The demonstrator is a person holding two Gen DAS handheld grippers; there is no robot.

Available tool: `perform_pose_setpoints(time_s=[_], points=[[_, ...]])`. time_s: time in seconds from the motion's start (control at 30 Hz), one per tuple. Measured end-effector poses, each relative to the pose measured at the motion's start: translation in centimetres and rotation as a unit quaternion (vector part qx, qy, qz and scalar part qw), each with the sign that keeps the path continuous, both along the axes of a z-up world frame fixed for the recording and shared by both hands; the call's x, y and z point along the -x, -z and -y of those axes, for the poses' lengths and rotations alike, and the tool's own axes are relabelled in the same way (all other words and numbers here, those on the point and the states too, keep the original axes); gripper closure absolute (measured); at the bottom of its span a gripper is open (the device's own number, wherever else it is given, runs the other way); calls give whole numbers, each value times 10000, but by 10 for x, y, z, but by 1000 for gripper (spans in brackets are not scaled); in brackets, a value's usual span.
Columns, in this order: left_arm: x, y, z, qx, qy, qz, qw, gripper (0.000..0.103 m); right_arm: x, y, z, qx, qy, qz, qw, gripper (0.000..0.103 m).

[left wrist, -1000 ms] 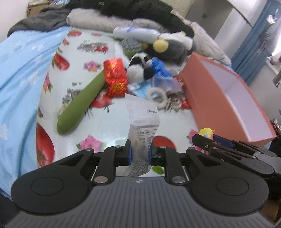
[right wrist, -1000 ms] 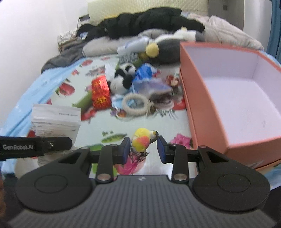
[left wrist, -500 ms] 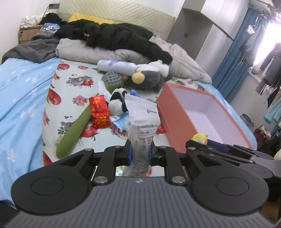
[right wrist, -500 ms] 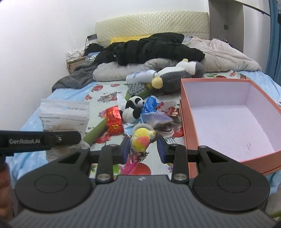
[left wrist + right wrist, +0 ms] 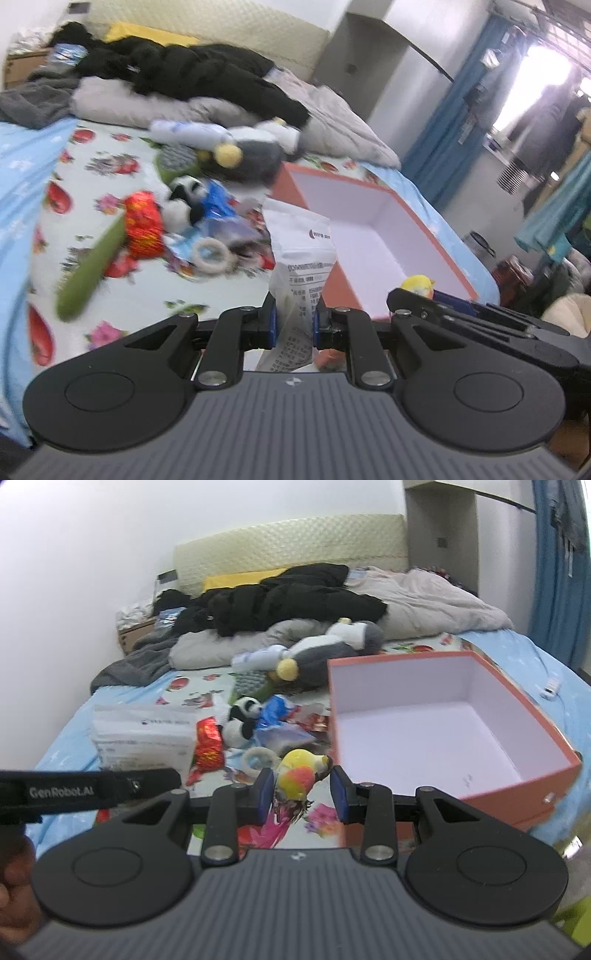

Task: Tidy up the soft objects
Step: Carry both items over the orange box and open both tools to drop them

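Currently your left gripper [image 5: 293,326] pinches the white pouch [image 5: 301,258]; your right gripper [image 5: 301,794] clamps the parrot toy [image 5: 301,777] (both raised, presumably bound for the orange box [image 5: 454,801]).

The right gripper [image 5: 302,792] clamps a yellow-and-orange parrot toy [image 5: 300,778] between its blue fingers [image 5: 264,796]. Beyond it an open orange box [image 5: 517,786] sits on the bed [image 5: 325,821] at the right edge. The left gripper [image 5: 99,789] carries a white packet [image 5: 144,734].
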State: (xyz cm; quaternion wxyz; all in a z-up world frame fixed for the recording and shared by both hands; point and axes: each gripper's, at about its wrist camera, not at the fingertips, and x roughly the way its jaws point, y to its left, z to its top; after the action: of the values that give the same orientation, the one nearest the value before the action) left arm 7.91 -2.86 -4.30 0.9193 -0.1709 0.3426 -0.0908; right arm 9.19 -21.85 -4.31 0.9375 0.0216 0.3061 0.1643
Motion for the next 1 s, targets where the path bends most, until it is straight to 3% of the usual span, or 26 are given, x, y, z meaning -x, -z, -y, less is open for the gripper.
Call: perform_pose_setpoints(time_s=[0.2,0.37,0.5,0.8,1.0], points=[[-33,-3,28,11,527,-6,9986,84,-8,-4,29,112,302,7,9995,66],[-80,-18,50,104,1007,38,9949,84,-37,-6,55,109,504,-196,9985,66],[-122,-19,68,294,1311,-258,9906,84,-67,-3,76,-30,641,-549,9964,66],[-203,-13,116,-1,1770,-730,9815,84,-143,11,109,82,634,-1217,9905,66],[-253,6,135,-131,1783,-1147,9772,84,-178,30,119,301,655,-1501,9860,66]])
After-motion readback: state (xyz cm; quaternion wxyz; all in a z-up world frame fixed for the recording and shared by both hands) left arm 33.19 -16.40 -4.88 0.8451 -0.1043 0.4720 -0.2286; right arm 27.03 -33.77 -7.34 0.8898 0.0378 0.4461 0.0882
